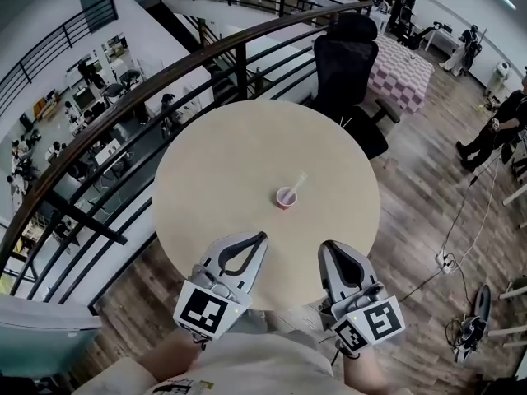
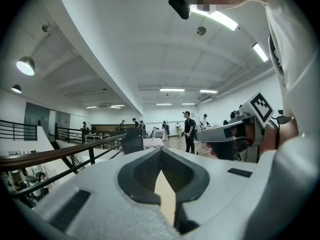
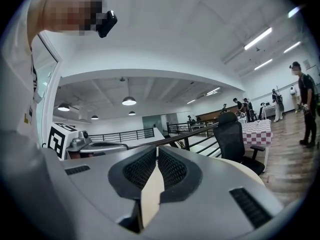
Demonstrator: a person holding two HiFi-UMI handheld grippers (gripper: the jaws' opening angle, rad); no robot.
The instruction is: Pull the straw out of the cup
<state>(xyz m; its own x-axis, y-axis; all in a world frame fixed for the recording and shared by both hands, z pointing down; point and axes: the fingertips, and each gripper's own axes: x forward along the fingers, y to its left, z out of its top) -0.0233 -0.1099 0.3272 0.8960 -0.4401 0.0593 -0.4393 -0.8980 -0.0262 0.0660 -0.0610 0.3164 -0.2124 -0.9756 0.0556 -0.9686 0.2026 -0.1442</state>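
Inspector: While left claw (image 1: 262,237) and right claw (image 1: 324,246) hover over the near rim of the surface (image 1: 218,167), locate the straw (image 1: 297,183).
Clerk: Leaning in the cup (image 1: 286,197), mid-surface, ahead of them. Both claws pinched together, empty.

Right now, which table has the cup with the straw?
The plain round beige table in front: the pink cup stands on it, straw inside. The checked table lies beyond the black office chair.

Place: open-plan office mezzanine | Evidence: railing (image 1: 240,68), desks (image 1: 86,97) below, office chair (image 1: 346,64), ceiling strip lights (image 2: 172,89)
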